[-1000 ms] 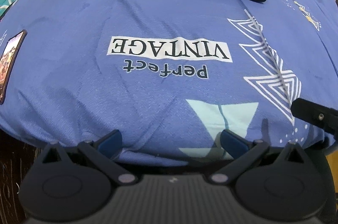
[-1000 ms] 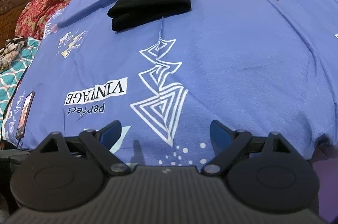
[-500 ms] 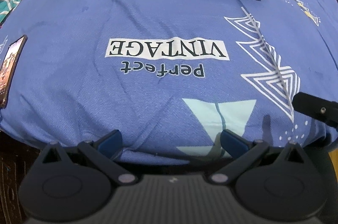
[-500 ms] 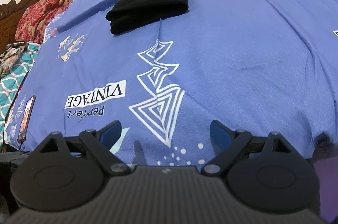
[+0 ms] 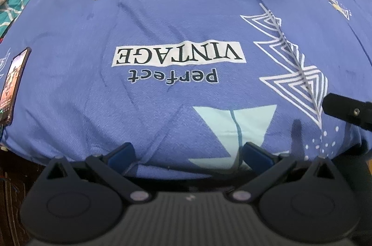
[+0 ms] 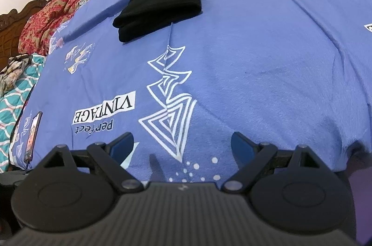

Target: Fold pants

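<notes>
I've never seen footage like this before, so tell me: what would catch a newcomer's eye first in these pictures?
Probably the blue bedsheet filling both views, with its upside-down "Perfect VINTAGE" print in the middle. Next, the black folded pants lying on it at the far side. At the bottom of each view sit the open left gripper and right gripper, both empty, and a phone lies near the sheet's left edge.
</notes>
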`<state>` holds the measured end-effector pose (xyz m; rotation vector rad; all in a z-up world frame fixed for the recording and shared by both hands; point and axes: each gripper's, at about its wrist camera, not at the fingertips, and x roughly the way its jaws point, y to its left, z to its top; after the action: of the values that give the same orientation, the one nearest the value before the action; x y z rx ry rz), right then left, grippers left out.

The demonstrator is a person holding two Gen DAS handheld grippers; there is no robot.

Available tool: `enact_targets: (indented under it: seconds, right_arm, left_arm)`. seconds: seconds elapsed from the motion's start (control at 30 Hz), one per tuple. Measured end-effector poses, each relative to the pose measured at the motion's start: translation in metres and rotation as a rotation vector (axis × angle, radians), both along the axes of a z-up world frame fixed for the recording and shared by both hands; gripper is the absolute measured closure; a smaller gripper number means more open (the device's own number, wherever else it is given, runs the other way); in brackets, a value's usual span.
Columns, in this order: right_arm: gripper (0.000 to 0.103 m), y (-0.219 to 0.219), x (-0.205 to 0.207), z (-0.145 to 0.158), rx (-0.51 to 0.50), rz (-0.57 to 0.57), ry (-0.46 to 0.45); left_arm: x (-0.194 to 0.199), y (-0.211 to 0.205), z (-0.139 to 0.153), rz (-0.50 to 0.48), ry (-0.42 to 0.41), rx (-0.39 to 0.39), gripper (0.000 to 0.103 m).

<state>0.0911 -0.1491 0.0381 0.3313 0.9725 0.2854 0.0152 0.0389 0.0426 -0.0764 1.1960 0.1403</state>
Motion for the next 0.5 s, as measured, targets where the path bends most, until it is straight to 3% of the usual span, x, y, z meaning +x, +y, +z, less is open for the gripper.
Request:
enact_targets:
  seconds: [0.5]
  right_arm:
    - [0.011,-0.0068,0.0005,-0.0033,0.016,0.000,0.011]
  left_arm:
    - [0.0002,-0.0035,-0.0026,-0.018,0.020,-0.003,0.000]
